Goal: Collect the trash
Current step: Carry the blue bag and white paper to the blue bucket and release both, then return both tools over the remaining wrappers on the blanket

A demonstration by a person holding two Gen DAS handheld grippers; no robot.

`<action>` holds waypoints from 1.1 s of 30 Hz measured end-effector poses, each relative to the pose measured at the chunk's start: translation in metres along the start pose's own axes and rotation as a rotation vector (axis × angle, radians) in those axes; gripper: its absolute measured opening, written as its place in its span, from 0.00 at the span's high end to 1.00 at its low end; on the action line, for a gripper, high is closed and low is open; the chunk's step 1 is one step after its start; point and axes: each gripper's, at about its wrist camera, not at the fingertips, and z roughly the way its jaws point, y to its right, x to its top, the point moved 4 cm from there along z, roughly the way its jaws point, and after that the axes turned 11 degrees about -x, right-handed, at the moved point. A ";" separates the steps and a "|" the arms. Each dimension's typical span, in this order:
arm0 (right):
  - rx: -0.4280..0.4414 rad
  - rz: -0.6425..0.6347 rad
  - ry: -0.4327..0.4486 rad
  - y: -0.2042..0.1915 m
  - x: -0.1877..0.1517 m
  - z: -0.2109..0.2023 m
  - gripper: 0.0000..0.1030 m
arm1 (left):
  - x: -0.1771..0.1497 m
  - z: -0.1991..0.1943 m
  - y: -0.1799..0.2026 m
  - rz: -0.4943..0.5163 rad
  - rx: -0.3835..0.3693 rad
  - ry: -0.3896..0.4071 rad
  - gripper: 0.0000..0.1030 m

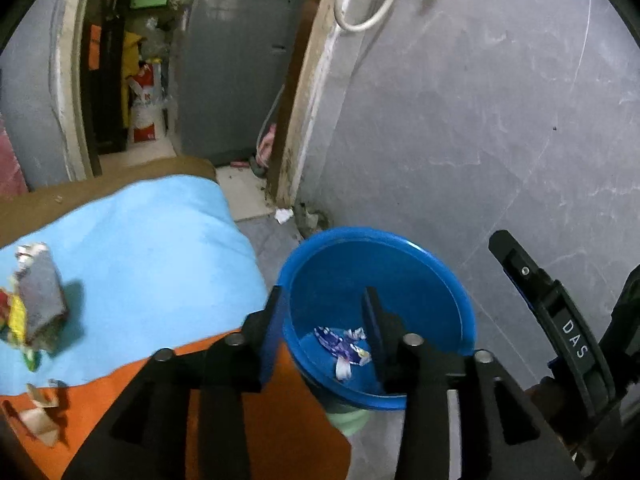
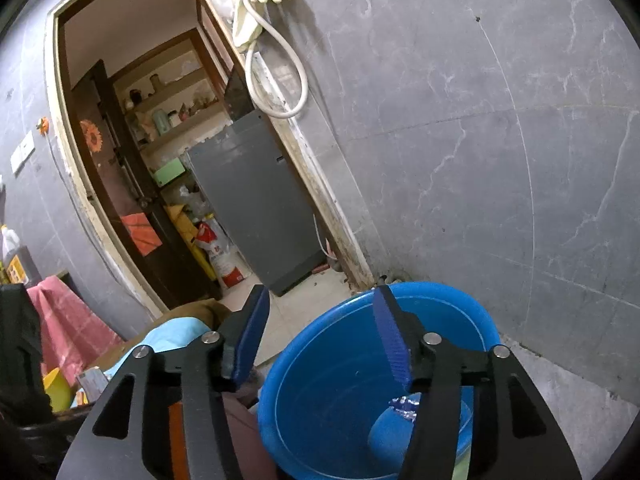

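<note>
Both pairs of jaws stood spread and empty. The left gripper [image 1: 324, 312] hung over the near-left rim of the blue bucket [image 1: 424, 256], one finger outside the wall, the other over the bowl. The right gripper [image 2: 320, 332] straddled the same rim from a higher angle, its blue pads bare.

Inside the bucket lay torn purple-and-white wrapper scraps [image 1: 344, 348], bunched on the bottom. That part of the job looked done.

What remained sat on the bed, on the light blue sheet [image 1: 152, 248]. A crumpled grey packet [image 1: 42, 296] stood near the sheet's left edge, with yellow and red scraps pressed against its left side. Its long axis ran roughly upright, leaning a little away from the bucket. Nearer the camera, on the orange cloth [image 1: 280, 408] at the bed's front-left corner, lay brown paper bits [image 1: 40, 412].

So the next pick turned on one relation: all the loose trash lay to the left of the left gripper, well apart from it, across the sheet from the bucket. The left hand was plainly the nearer one; in the right wrist view the bed showed only as a sliver at the lower left. A sideways swing of the left gripper toward the sheet's left edge, with the fingers set across the packet's narrow width, seemed the likely call. One stray white scrap [image 1: 282, 215] also lay on the floor by the door frame [image 1: 296, 120].
</note>
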 end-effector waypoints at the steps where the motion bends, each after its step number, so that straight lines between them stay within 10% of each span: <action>1: 0.000 -0.006 0.012 -0.001 0.001 -0.002 0.39 | 0.001 -0.006 -0.002 -0.001 0.010 0.020 0.57; 13: 0.101 -0.124 0.211 -0.051 0.001 -0.041 0.00 | 0.012 -0.121 -0.042 -0.040 0.213 0.349 0.06; 33: 0.427 -0.412 0.376 -0.197 -0.053 -0.103 0.00 | -0.066 -0.257 -0.119 0.011 0.560 0.553 0.04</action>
